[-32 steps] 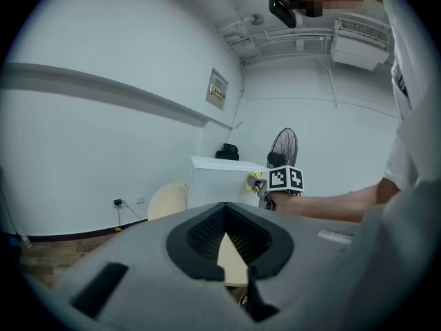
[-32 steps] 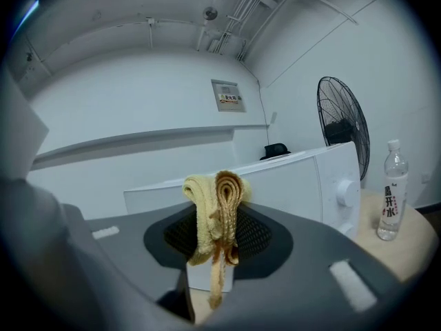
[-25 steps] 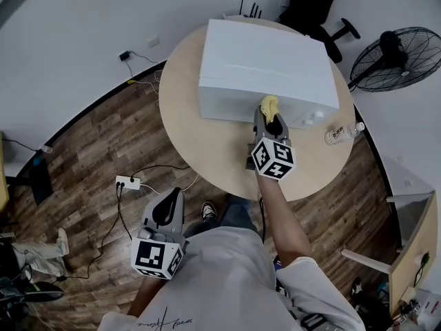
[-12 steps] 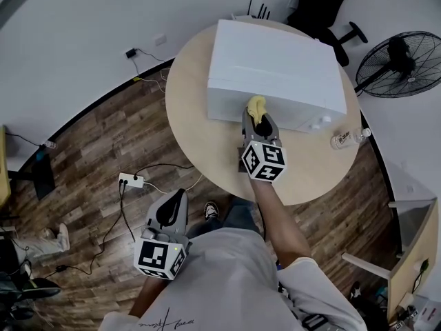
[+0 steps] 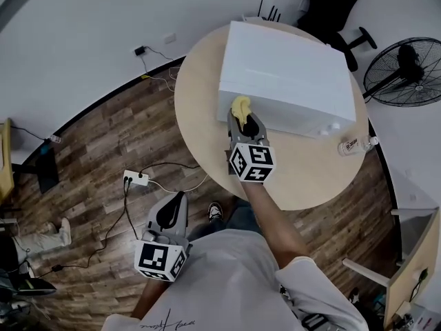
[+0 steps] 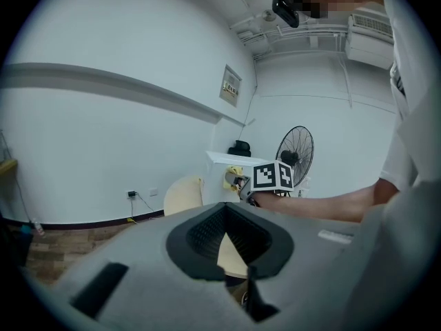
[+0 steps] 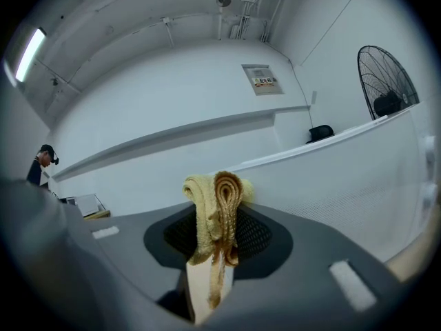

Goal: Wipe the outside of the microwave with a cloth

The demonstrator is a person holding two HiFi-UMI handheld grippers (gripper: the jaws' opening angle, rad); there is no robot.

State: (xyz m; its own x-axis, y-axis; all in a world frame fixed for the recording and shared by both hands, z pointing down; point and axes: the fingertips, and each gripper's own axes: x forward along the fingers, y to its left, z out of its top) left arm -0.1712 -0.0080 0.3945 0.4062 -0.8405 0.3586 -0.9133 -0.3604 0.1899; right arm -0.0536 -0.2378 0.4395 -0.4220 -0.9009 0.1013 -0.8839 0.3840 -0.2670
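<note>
The white microwave [image 5: 286, 71] stands on the round wooden table [image 5: 200, 126]. My right gripper [image 5: 242, 118] is shut on a folded yellow cloth [image 5: 240, 106], which it presses against the lower left part of the microwave's front face. In the right gripper view the cloth [image 7: 217, 209] sticks up between the jaws of the right gripper [image 7: 215, 243], with the microwave's front [image 7: 344, 178] close on the right. My left gripper [image 5: 176, 202] hangs low over the floor beside the person's body, shut and holding nothing. The left gripper view shows the left gripper [image 6: 225, 216], the distant microwave [image 6: 219, 165] and the cloth [image 6: 233, 173].
A clear plastic bottle [image 5: 355, 145] lies on the table right of the microwave. A floor fan [image 5: 406, 71] and a black office chair [image 5: 331, 5] stand behind the table. A white power strip [image 5: 134, 179] with cables lies on the wood floor.
My right gripper has slid the cloth leftward along the microwave's front, from about the middle to near its left end. The left gripper has stayed low by the body.
</note>
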